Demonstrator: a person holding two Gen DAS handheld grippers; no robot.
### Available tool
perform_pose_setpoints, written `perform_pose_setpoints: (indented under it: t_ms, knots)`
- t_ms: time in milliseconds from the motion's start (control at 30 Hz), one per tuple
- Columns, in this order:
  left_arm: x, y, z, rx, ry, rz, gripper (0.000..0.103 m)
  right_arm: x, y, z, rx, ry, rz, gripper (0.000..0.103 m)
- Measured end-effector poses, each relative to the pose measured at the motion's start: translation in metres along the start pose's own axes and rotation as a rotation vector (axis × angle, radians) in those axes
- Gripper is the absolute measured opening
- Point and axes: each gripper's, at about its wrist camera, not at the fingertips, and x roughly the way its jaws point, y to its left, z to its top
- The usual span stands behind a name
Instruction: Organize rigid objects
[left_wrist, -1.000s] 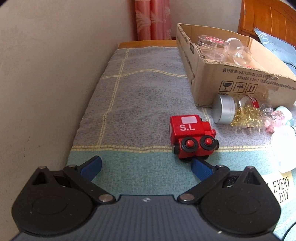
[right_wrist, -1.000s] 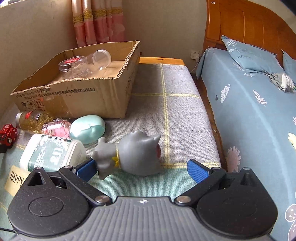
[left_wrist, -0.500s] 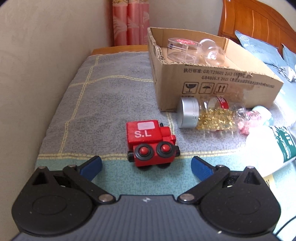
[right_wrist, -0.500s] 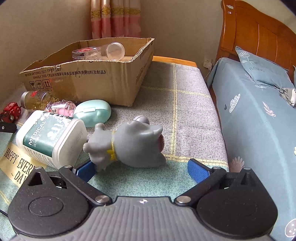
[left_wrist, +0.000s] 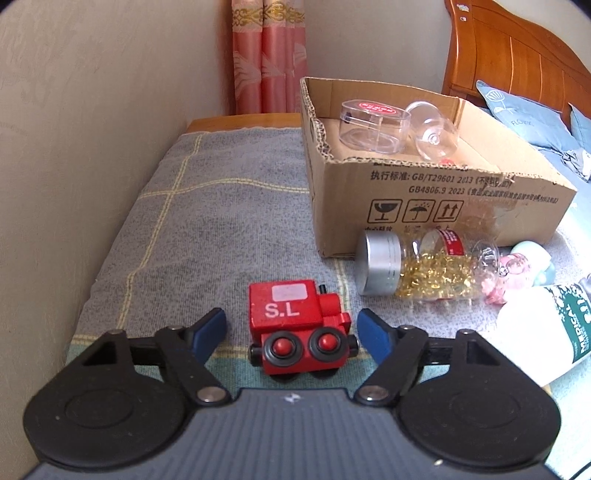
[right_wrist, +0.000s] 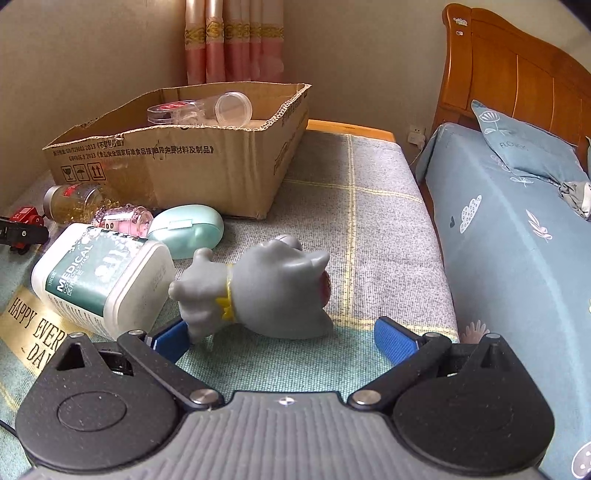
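Observation:
A red toy train (left_wrist: 297, 326) marked "S.L" lies on the grey cloth, between the open fingers of my left gripper (left_wrist: 291, 330), with a gap on each side. It shows small at the far left of the right wrist view (right_wrist: 26, 218). A grey cat figure (right_wrist: 266, 291) lies on its side in front of my open right gripper (right_wrist: 282, 338); its feet reach the left finger (right_wrist: 170, 338). The open cardboard box (left_wrist: 424, 199) holds clear plastic containers (left_wrist: 375, 125).
In front of the box lie a jar of gold pins (left_wrist: 417, 269), a small pink bottle (right_wrist: 123, 219), a mint green case (right_wrist: 186, 230) and a white "MEDICAL" tub (right_wrist: 103, 280). A wall runs along the left. A bed (right_wrist: 517, 240) stands to the right.
My left gripper has swung right, moved forward over the train and narrowed its opening around it. My right gripper has moved closer to the cat figure and stayed open.

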Motion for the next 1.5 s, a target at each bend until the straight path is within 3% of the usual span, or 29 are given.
perform_pose_setpoints:
  t_ms: [433,567,633,700,1067,1300,1500]
  knots:
    - [0.001,-0.002,0.006,0.030,0.006,0.003,0.067,0.010,0.004,0.032,-0.055,-0.038,0.047,0.102]
    - [0.000,-0.003,0.008,0.048,0.007,0.008,0.056,0.015,0.003,0.038,-0.063,-0.025,0.052,0.095]
    - [-0.001,-0.001,0.009,0.050,0.011,0.001,0.050,0.017,0.002,0.040,-0.056,-0.008,0.062,0.086]
    - [-0.002,-0.001,0.010,0.050,0.019,-0.003,0.050,0.018,0.003,0.039,-0.056,0.002,0.064,0.078]
    - [-0.034,-0.002,0.020,0.090,0.018,-0.032,0.050,-0.017,-0.002,0.050,-0.091,-0.021,0.086,0.077]
    - [-0.068,-0.012,0.047,0.138,-0.041,-0.059,0.050,-0.051,0.003,0.084,-0.165,-0.103,0.138,0.077]
    - [-0.075,-0.022,0.087,0.180,-0.109,-0.079,0.050,-0.057,0.018,0.125,-0.219,-0.176,0.182,0.077]
